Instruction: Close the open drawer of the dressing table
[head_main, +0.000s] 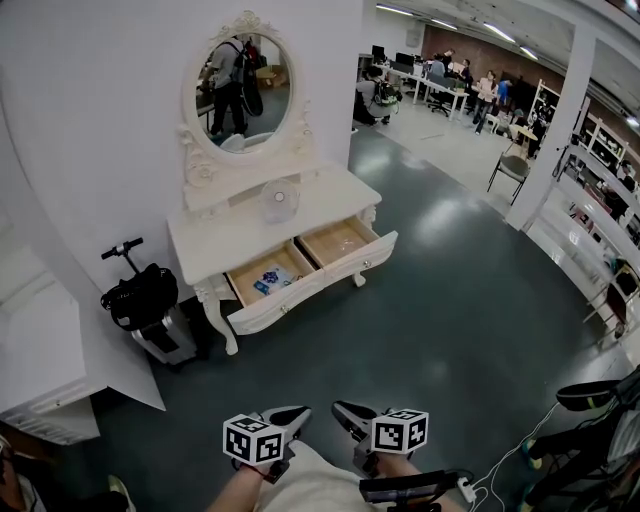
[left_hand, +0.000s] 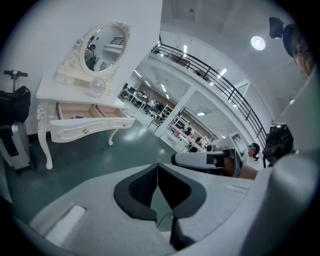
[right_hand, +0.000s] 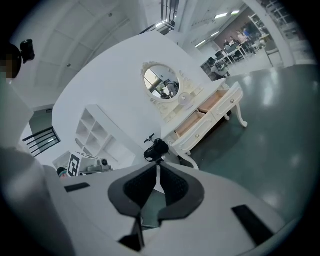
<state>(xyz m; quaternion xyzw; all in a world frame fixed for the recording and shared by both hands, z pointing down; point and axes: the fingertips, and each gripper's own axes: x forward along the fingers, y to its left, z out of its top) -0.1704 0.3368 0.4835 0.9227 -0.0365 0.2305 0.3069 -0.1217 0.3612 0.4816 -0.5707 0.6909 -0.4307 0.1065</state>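
Left tool (head_main: 292, 416) and right tool (head_main: 350, 414) both closed, empty, well apart from dressing table (head_main: 230, 240). Drawer (head_main: 300, 297) open; blue-white item (head_main: 268, 281) in left compartment.

No word, number or brand can be read anywhere. The marker cube (head_main: 254, 440) on the left gripper (head_main: 296, 414) and the one on the right gripper (head_main: 345, 410) bear only black-and-white square patterns. A blue-and-white packet (head_main: 268, 281) in the open drawer's (head_main: 290, 303) left compartment carries print too small to read.
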